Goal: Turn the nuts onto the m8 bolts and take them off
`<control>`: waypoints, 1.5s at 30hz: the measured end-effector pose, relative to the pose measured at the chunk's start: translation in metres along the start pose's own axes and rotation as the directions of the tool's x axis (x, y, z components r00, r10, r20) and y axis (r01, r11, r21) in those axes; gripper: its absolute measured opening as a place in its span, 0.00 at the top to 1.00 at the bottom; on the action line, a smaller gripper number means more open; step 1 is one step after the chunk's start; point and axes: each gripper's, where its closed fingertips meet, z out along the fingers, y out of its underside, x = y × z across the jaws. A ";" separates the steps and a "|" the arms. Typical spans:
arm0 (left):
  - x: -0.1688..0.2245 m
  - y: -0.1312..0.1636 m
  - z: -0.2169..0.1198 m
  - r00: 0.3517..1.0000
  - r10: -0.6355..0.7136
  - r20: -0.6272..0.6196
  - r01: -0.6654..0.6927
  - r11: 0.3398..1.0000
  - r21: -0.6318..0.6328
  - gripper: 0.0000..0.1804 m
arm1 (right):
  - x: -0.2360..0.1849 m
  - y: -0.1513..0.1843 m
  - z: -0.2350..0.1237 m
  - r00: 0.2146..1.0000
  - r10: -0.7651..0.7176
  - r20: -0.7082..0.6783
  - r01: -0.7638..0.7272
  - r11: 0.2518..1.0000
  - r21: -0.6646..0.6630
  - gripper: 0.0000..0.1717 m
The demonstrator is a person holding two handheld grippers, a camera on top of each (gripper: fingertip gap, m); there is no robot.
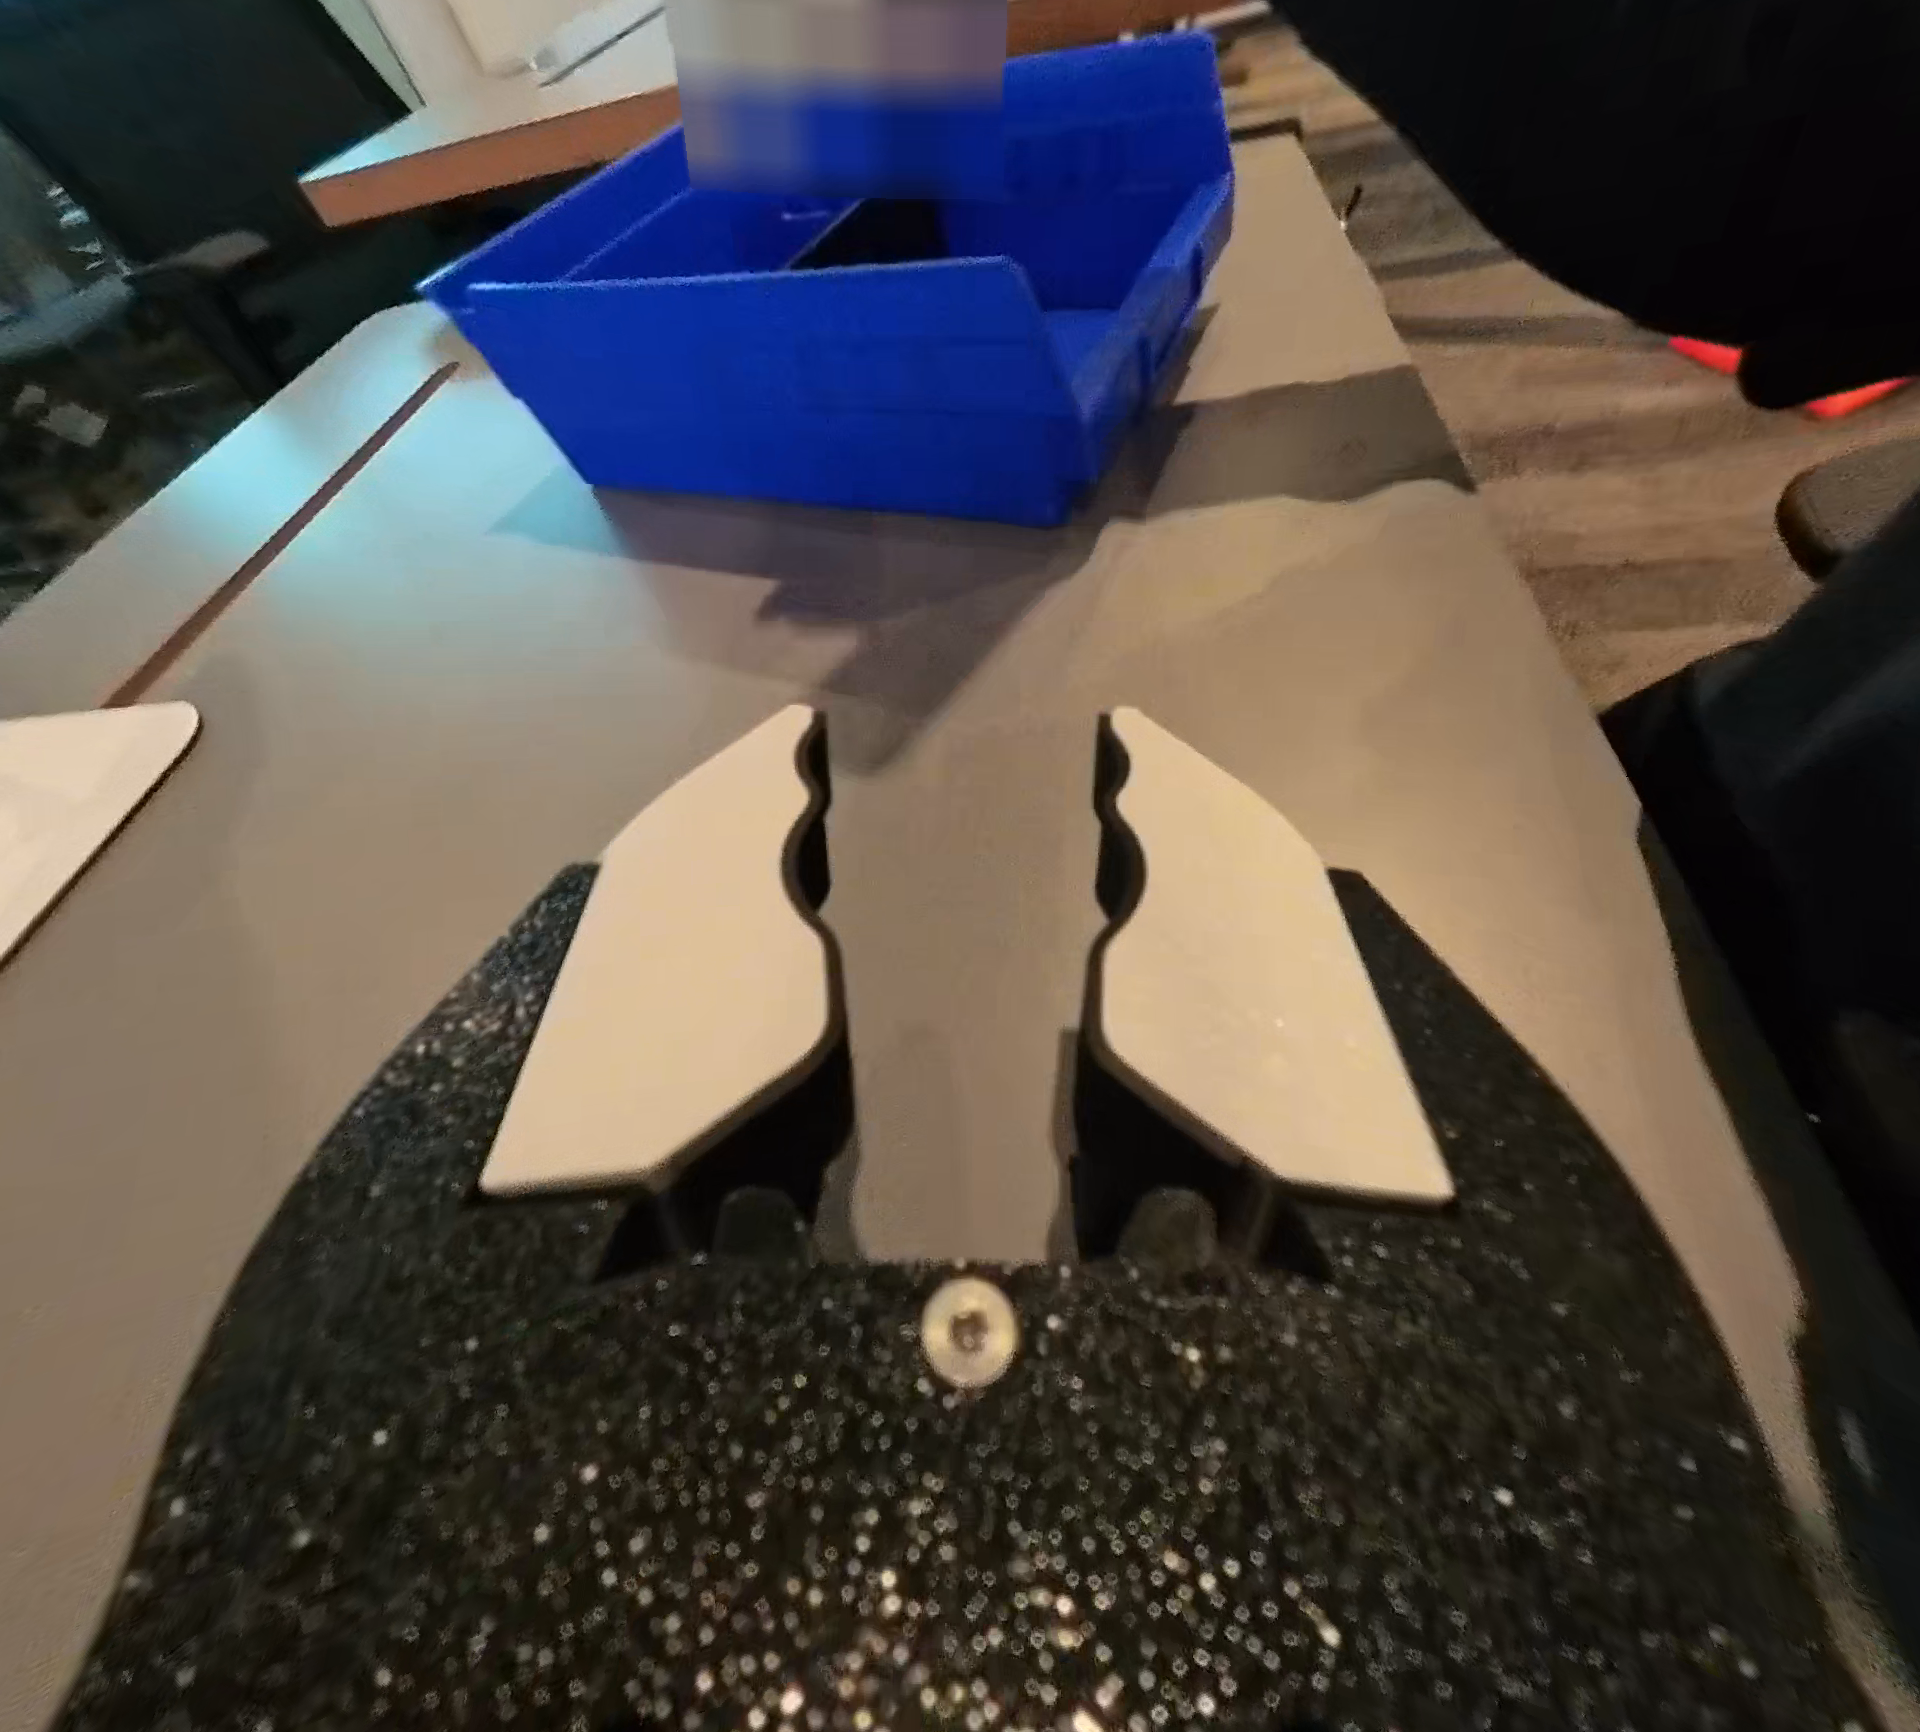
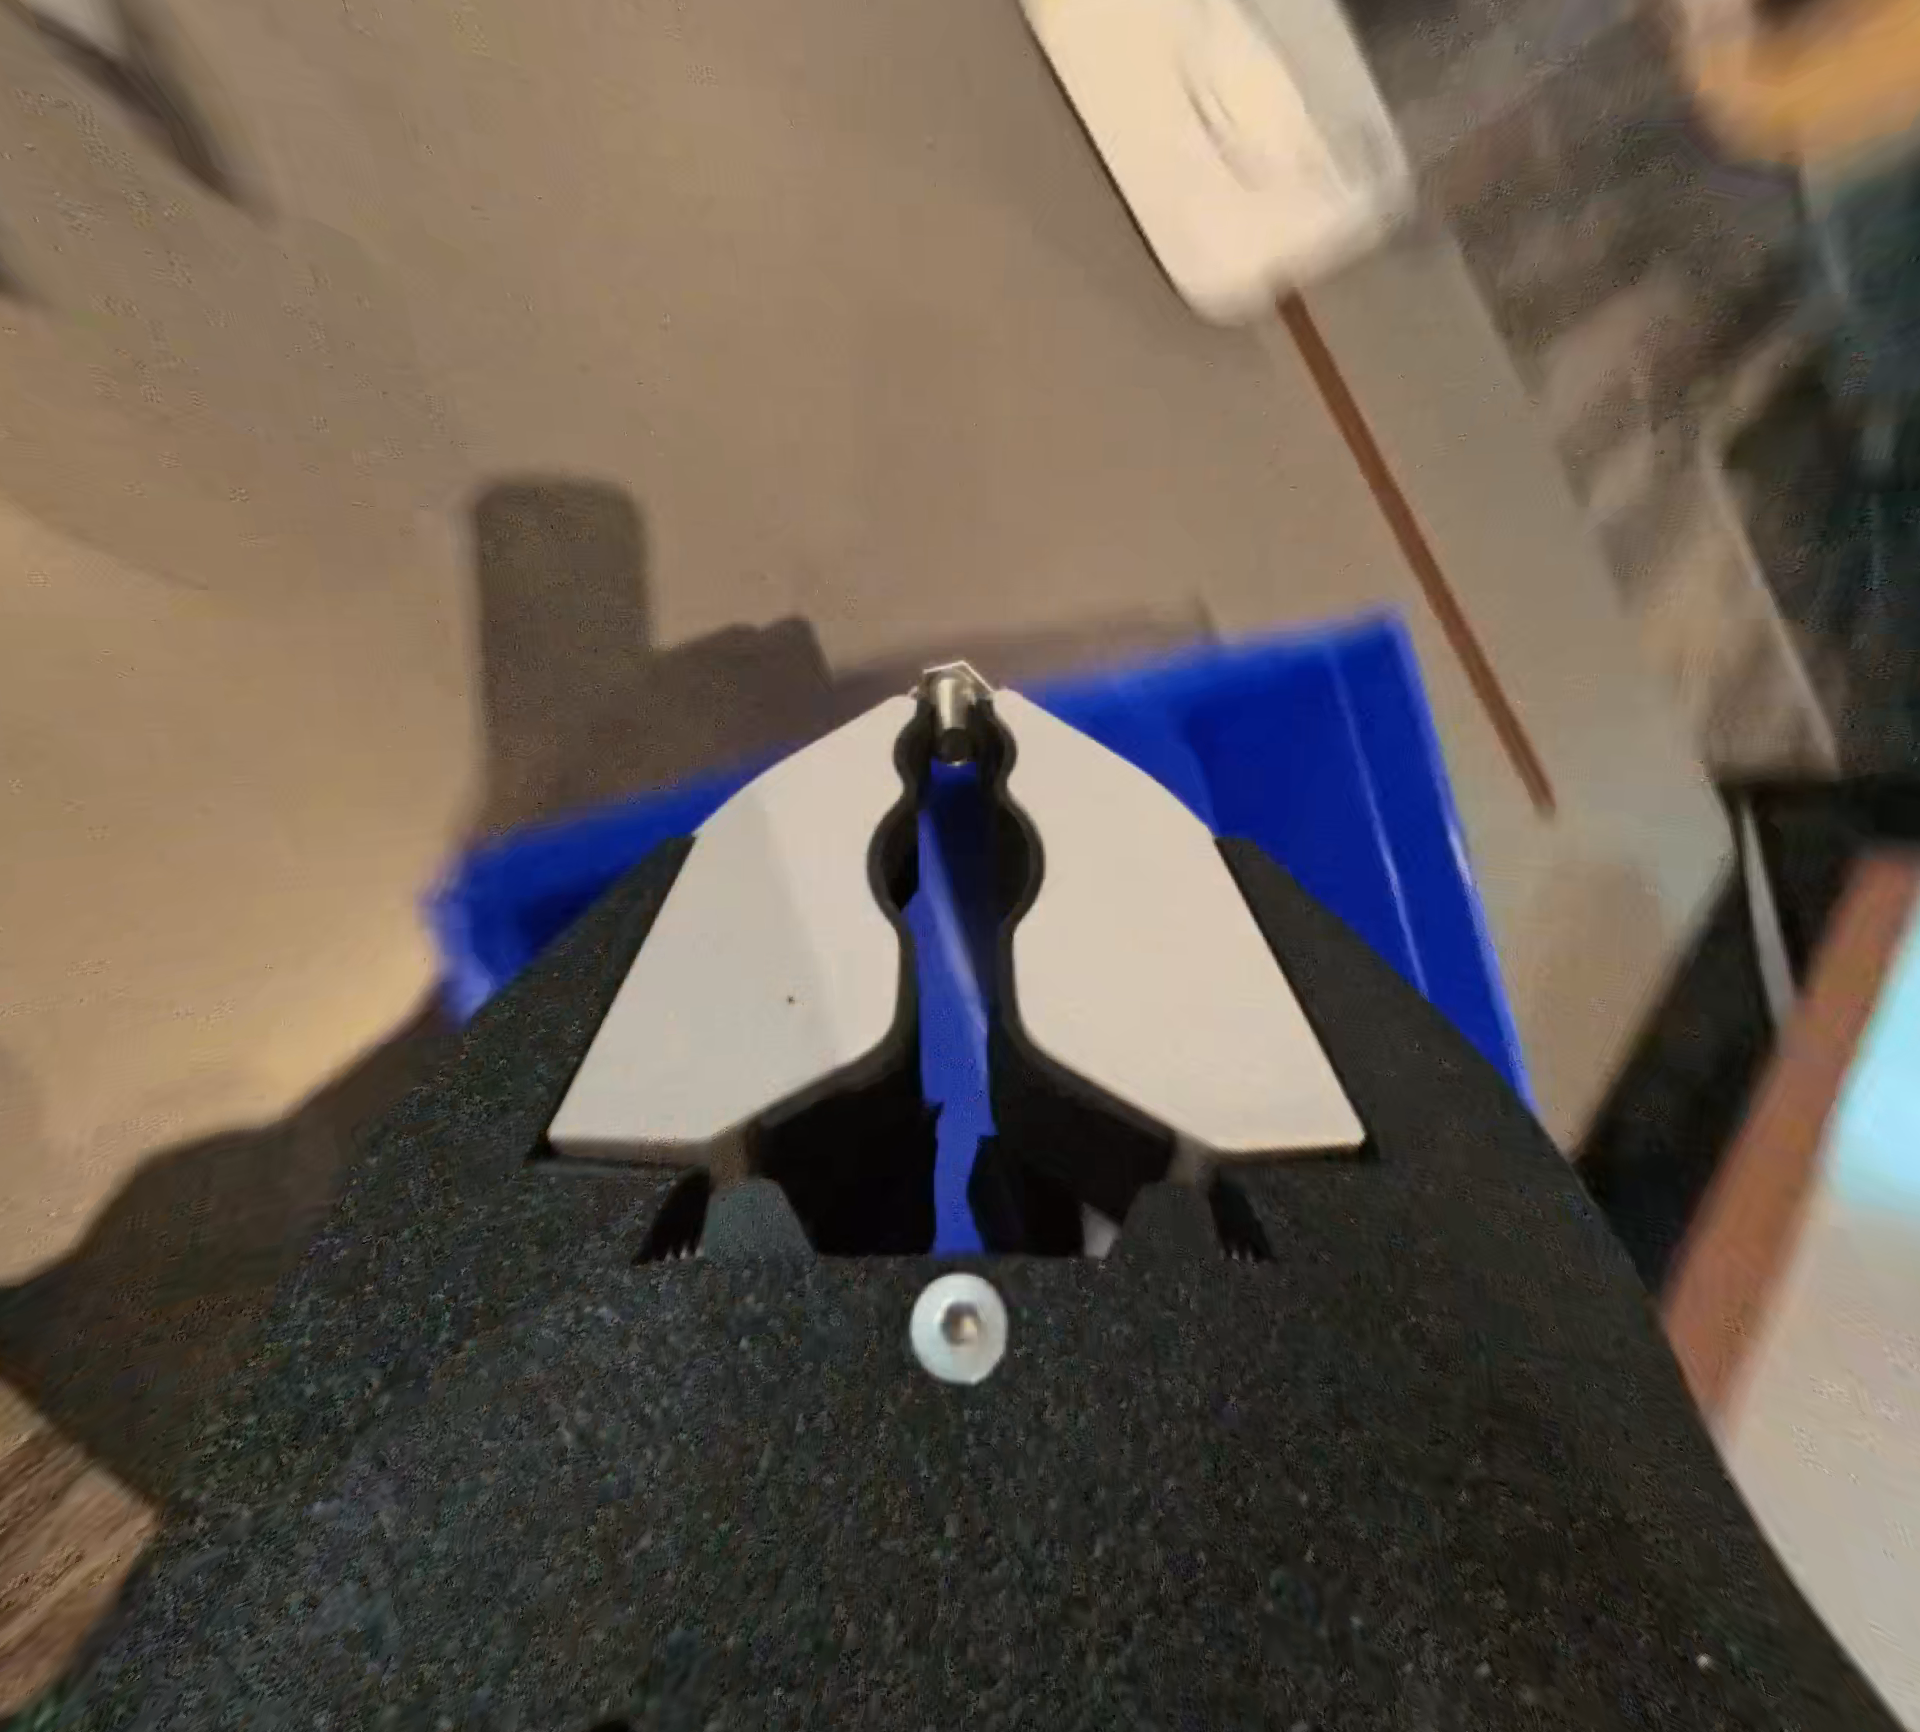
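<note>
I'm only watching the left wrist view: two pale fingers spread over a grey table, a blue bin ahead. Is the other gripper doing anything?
Observer: Yes. The right gripper is closed on a small silver bolt at its fingertips.
Operator: Where is it, compared with the bin?
Observer: Above it: the blue bin shows directly beneath and behind its fingers.
Operator: Is a nut on that bolt?
Observer: I cannot tell; the picture is blurred, and only the bolt's shank and head edge show.
Operator: Anything else over there?
Observer: A white box-like object, blurred, lies farther off on the table.
</note>
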 end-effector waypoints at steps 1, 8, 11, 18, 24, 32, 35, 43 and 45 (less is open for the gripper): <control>-0.003 0.000 -0.001 1.000 -0.021 0.014 0.021 1.000 0.013 0.73 | 0.027 0.028 0.001 0.998 0.060 -0.033 -0.064 0.992 -0.106 0.96; -0.013 0.007 -0.003 0.996 -0.062 0.057 0.062 0.998 0.011 0.77 | 0.081 0.144 0.044 0.970 0.220 0.105 -0.126 0.821 -0.557 0.95; -0.014 0.008 -0.004 0.996 -0.070 0.063 0.070 0.998 0.008 0.78 | 0.077 0.163 0.060 0.951 0.260 0.166 -0.099 0.767 -0.633 0.95; -0.018 0.008 -0.010 0.992 -0.096 0.081 0.096 0.995 0.010 0.78 | 0.075 0.168 0.071 0.937 0.318 0.145 -0.147 0.735 -0.661 0.88; -0.029 -0.019 -0.063 0.970 -0.081 0.230 0.076 0.997 0.028 0.90 | 0.059 0.027 0.016 0.970 0.242 -0.014 -0.238 0.941 -0.242 0.91; -0.075 0.003 -0.223 0.679 -0.263 0.685 0.342 0.939 0.022 0.97 | -0.090 -0.119 0.030 0.988 0.027 0.151 -0.063 0.969 0.239 0.92; -0.091 0.056 -0.289 0.447 -0.333 0.830 0.583 0.812 0.011 0.98 | -0.121 -0.140 0.059 0.979 -0.026 0.202 -0.046 0.939 0.341 0.92; -0.088 0.192 -0.344 -0.044 -0.489 0.871 0.984 0.129 0.123 0.93 | -0.144 -0.169 0.104 0.950 0.002 0.312 -0.164 0.855 0.492 0.92; -0.090 0.207 -0.352 -0.107 -0.457 0.883 0.987 0.059 0.150 0.92 | -0.147 -0.167 0.108 0.942 0.011 0.336 -0.187 0.848 0.496 0.92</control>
